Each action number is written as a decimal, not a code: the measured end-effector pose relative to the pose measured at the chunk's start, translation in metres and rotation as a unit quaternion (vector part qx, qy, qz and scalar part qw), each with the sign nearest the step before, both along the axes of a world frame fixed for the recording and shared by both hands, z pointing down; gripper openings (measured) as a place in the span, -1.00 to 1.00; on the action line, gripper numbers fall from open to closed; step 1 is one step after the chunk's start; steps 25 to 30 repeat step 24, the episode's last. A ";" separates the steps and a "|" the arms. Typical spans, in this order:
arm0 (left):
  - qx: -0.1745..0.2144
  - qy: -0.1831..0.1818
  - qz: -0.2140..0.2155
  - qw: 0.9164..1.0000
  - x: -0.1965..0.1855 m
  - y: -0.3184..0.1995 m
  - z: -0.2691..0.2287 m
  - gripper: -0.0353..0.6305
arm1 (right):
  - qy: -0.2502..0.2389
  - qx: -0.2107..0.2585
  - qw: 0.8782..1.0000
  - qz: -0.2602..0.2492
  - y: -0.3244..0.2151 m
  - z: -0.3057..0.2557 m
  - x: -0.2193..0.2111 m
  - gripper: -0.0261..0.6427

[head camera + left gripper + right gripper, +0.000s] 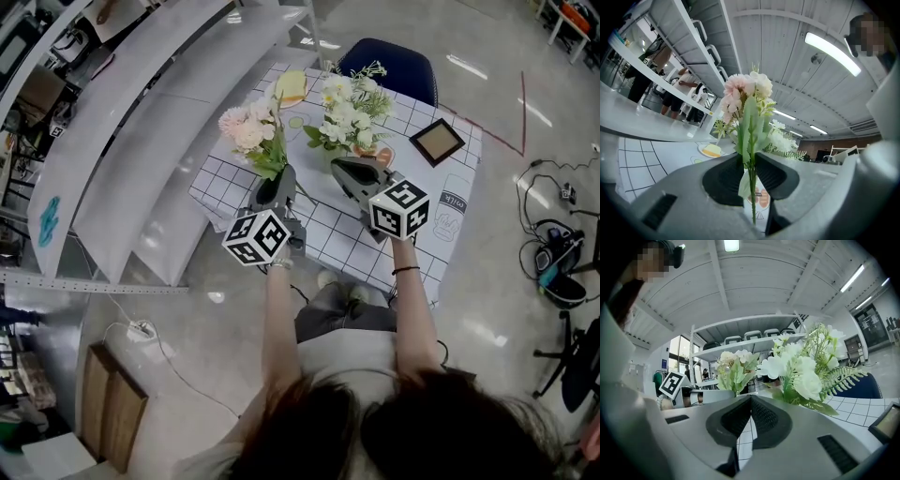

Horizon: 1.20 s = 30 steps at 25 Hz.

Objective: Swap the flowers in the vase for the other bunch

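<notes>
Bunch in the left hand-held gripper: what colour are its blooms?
Pale pink; the bunch shows best in the left gripper view.

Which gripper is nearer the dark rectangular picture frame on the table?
Right. The right gripper is left of the dark rectangular picture frame; the left gripper is farther left.

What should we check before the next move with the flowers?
1. Left gripper holds the pink flowers: ok, pads pressed on the stems.
2. Right gripper free: ok, nothing between its jaws.
3. Right gripper's jaws apart for grabbing: not ok, they are shut.
4. White flowers upright: ok, standing just beyond the right gripper.
5. Vase ready for the pink flowers: cannot tell, it is hidden.
6. Picture frame out of the way: ok, apart from both bunches.
</notes>
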<state>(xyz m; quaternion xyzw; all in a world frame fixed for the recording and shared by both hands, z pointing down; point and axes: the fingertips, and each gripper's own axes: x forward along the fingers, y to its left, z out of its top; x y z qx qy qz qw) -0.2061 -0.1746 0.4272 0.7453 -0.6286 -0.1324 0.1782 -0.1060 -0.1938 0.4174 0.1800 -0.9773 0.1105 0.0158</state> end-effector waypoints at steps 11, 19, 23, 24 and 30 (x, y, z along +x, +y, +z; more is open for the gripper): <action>0.017 -0.023 0.006 1.000 0.007 0.006 -0.011 -0.66 | -0.016 0.014 1.000 0.001 0.005 -0.012 0.004 -0.89; 0.019 -0.025 0.006 0.999 0.006 0.008 -0.012 -0.65 | -0.022 0.017 1.000 0.004 0.005 -0.016 0.005 -0.89; 0.018 -0.025 0.004 1.000 0.004 0.010 -0.011 -0.65 | -0.023 0.016 1.000 0.004 0.006 -0.015 0.005 -0.89; 0.018 -0.025 0.004 1.000 0.004 0.011 -0.011 -0.66 | -0.023 0.016 1.000 0.004 0.006 -0.015 0.004 -0.89; 0.018 -0.025 0.004 1.000 0.004 0.011 -0.011 -0.66 | -0.023 0.016 1.000 0.004 0.006 -0.015 0.004 -0.89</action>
